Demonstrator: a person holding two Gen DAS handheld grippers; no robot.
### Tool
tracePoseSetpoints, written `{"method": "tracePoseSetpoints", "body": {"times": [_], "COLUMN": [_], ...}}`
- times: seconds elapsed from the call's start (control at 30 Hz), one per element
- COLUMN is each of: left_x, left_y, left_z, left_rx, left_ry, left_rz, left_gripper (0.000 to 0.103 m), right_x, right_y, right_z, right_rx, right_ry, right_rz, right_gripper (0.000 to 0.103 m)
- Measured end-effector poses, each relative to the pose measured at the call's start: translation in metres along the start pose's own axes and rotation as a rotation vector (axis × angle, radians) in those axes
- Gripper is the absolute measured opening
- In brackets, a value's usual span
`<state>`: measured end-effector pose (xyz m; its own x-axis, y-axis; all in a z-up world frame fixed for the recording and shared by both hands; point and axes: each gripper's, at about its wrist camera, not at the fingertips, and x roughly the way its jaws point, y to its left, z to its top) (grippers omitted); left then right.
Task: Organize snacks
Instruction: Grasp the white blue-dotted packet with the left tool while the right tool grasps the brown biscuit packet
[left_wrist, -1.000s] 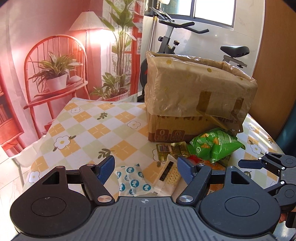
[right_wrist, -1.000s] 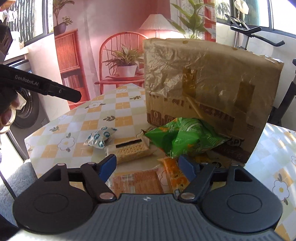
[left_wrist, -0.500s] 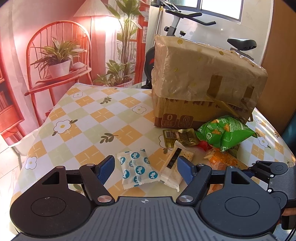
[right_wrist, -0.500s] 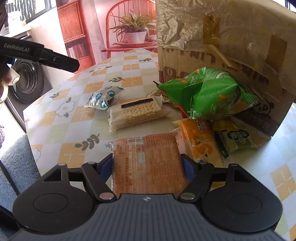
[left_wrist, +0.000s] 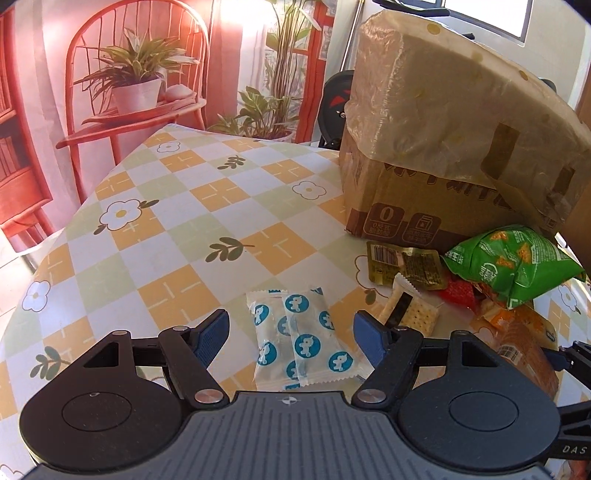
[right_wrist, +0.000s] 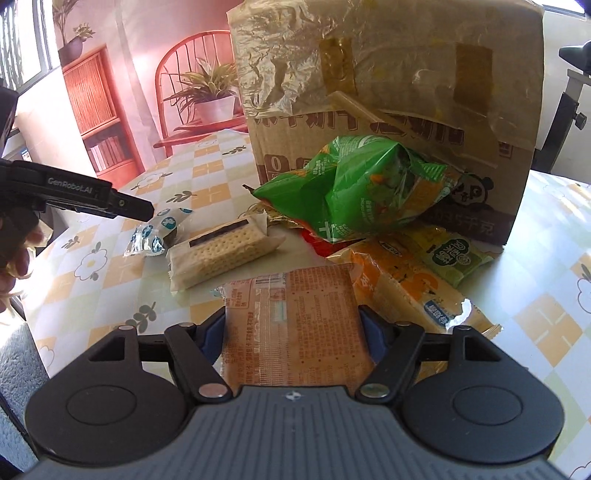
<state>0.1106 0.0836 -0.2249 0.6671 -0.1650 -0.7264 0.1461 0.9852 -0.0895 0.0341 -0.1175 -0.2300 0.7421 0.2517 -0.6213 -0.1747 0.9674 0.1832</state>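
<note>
My left gripper (left_wrist: 291, 332) is open, its blue pads either side of a white packet with blue dots (left_wrist: 301, 341) lying on the checked tablecloth (left_wrist: 192, 229). My right gripper (right_wrist: 293, 328) stands wide around an orange biscuit packet (right_wrist: 295, 317), pads at its edges; a firm grip is not clear. A cream cracker pack (right_wrist: 218, 254), green chip bag (right_wrist: 354, 184), orange snack bag (right_wrist: 410, 291) and small green packet (right_wrist: 452, 258) lie in a pile by a cardboard box (right_wrist: 388, 92). The dotted packet (right_wrist: 157, 230) also shows in the right wrist view under the left gripper's finger (right_wrist: 122, 205).
The plastic-wrapped box (left_wrist: 443, 147) stands at the back right of the table. A gold packet (left_wrist: 406, 267) and a red packet (left_wrist: 458, 293) lie beside it. A red chair with a potted plant (left_wrist: 136, 85) stands beyond the table's far edge.
My left gripper has moved forward and down over the dotted packet. My right gripper has lowered onto the orange biscuit packet, which now fills the space between its pads.
</note>
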Motion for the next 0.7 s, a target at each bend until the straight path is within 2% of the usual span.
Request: {"method": "tracePoseSetpoints", "body": {"times": [0.27, 0.33, 0.37, 0.4, 0.5, 0.7], "left_x": [0.041, 0.042, 0.039, 0.036, 0.020, -0.016], "left_y": [-0.009, -0.007, -0.007, -0.009, -0.010, -0.022], "left_z": [-0.002, -0.005, -0.007, -0.008, -0.019, -0.033], "left_rx": [-0.001, -0.014, -0.011, -0.002, -0.023, -0.041], "left_ry": [0.072, 0.059, 0.054, 0.055, 0.031, -0.056], "left_rz": [0.048, 0.068, 0.072, 0.086, 0.047, 0.035], "left_gripper": [0.076, 0.067, 0.053, 0.050, 0.049, 0.049], "right_x": [-0.003, -0.004, -0.004, -0.005, -0.007, -0.017], "right_y": [-0.002, -0.002, -0.002, -0.002, -0.005, -0.002], "right_z": [-0.004, -0.004, -0.004, -0.004, -0.004, 0.000], "right_rx": [0.027, 0.032, 0.037, 0.042, 0.069, 0.084], "right_ry": [-0.023, -0.025, -0.026, -0.028, -0.038, -0.072], "right_rz": [0.001, -0.002, -0.003, -0.004, 0.006, 0.033], "right_gripper": [0.073, 0.073, 0.073, 0.073, 0.073, 0.072]}}
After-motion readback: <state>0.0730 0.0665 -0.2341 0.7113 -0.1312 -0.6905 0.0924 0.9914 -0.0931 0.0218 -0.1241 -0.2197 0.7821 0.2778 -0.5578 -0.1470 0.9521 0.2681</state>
